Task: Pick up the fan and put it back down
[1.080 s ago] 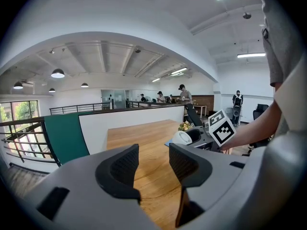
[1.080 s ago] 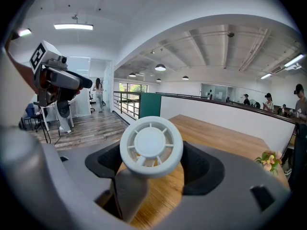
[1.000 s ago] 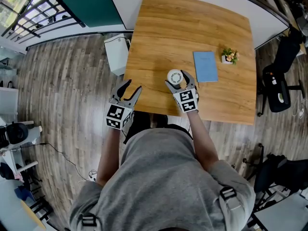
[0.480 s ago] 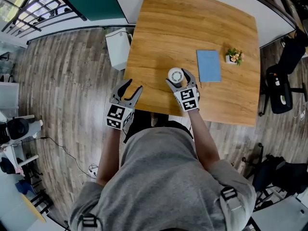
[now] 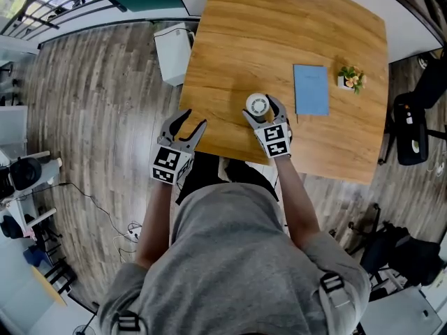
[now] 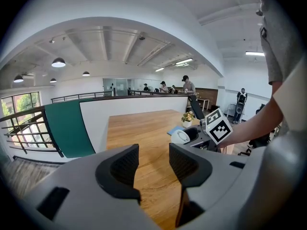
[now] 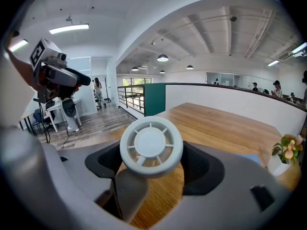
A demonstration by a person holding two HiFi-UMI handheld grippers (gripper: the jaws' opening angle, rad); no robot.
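A small white round fan (image 5: 257, 105) stands near the front edge of the wooden table (image 5: 279, 26). My right gripper (image 5: 259, 109) is shut on the fan, one jaw on each side of it. In the right gripper view the fan's grilled face (image 7: 151, 146) fills the gap between the dark pads (image 7: 204, 169), and its stem runs down to the left. My left gripper (image 5: 191, 122) hangs open and empty just off the table's front left edge. From the left gripper view (image 6: 153, 164) the fan (image 6: 181, 136) shows far ahead to the right, in the other gripper.
A blue book (image 5: 311, 89) lies right of the fan, and a small potted plant (image 5: 350, 77) sits beyond it. A white box (image 5: 173, 52) stands on the floor by the table's left side. A black chair (image 5: 408, 128) is at the right.
The head view has drifted, so the table sits further right and higher in the picture. Both grippers keep their places; the right one stays round the fan.
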